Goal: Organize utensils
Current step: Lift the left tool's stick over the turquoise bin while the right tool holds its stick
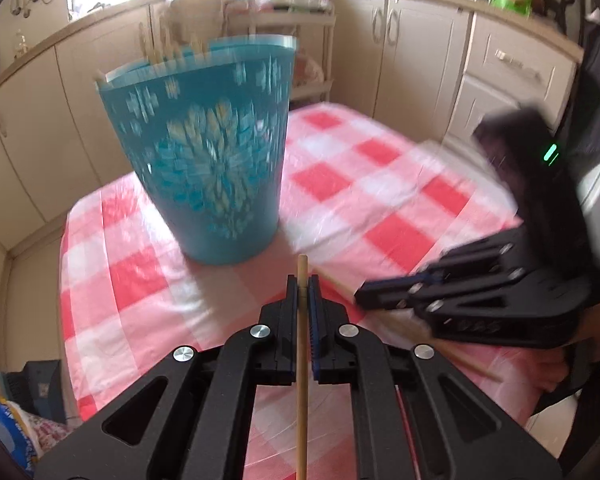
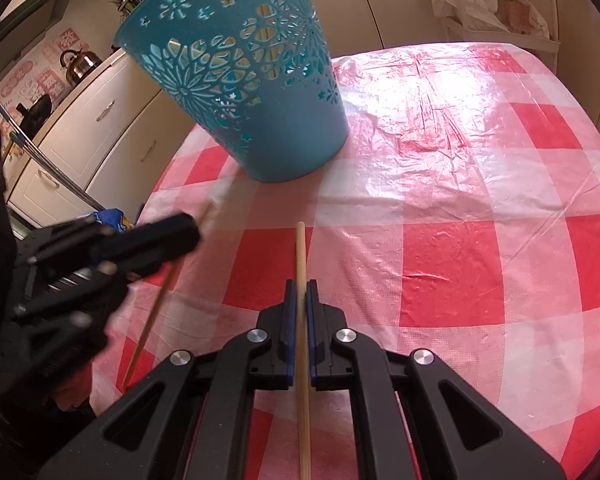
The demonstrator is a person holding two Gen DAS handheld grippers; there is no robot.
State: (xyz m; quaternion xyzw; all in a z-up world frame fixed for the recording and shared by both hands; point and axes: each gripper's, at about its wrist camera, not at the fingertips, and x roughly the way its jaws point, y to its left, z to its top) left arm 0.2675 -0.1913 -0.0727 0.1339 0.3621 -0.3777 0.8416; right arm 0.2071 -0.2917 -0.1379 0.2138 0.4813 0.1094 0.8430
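Observation:
A teal perforated basket [image 1: 204, 152] stands on the red-and-white checked table, with several wooden sticks showing above its rim; it also shows in the right wrist view [image 2: 244, 76]. My left gripper [image 1: 303, 286] is shut on a wooden chopstick [image 1: 301, 380] that points toward the basket. My right gripper [image 2: 301, 292] is shut on another wooden chopstick [image 2: 301, 264]. In the left wrist view the right gripper [image 1: 364, 294] sits to the right, just above the table. In the right wrist view the left gripper [image 2: 188, 228] sits to the left with its chopstick [image 2: 152, 316].
The checked tablecloth [image 2: 460, 200] is covered in clear plastic. Cream kitchen cabinets [image 1: 420, 48] surround the table. A kettle [image 2: 78, 66] stands on a counter at the left. Plastic bags [image 2: 488, 0] sit on a shelf beyond the table.

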